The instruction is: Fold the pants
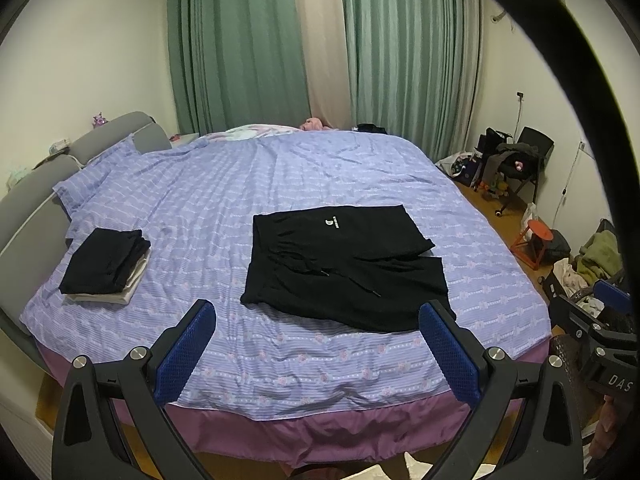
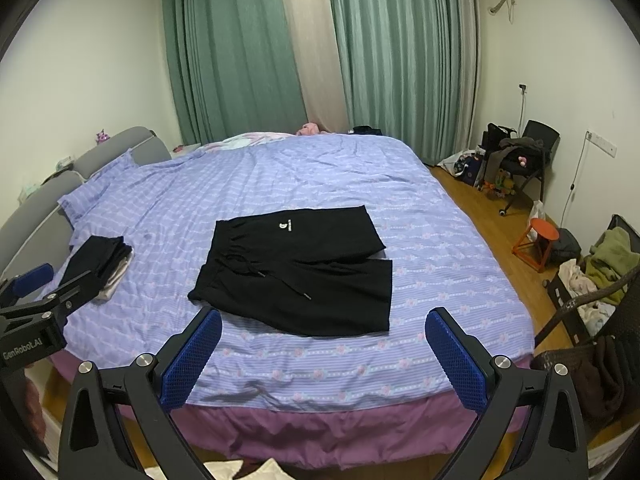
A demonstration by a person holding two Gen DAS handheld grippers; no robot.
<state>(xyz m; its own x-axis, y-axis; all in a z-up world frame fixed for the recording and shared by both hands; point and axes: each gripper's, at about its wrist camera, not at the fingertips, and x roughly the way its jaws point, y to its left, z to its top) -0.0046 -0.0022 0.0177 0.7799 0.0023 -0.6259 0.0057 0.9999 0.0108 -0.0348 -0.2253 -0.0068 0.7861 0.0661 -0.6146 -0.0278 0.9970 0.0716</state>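
Black shorts (image 1: pixel 344 268) with a white logo and a drawstring lie spread flat on the purple striped bed (image 1: pixel 240 184), waistband to the left, legs to the right. They also show in the right wrist view (image 2: pixel 296 272). My left gripper (image 1: pixel 318 312) is open and empty, held above the bed's near edge, short of the shorts. My right gripper (image 2: pixel 324 320) is open and empty, also in front of the shorts. The right gripper's body shows at the right edge of the left wrist view (image 1: pixel 600 320); the left gripper's body shows at the left edge of the right wrist view (image 2: pixel 36 308).
A stack of folded clothes (image 1: pixel 106 266), black on top and pale below, lies on the bed's left side, also in the right wrist view (image 2: pixel 102 264). Grey headboard (image 1: pixel 36 200) at left. An orange stool (image 2: pixel 538 242), a chair (image 2: pixel 528 156) and clothes piles stand on the floor at right.
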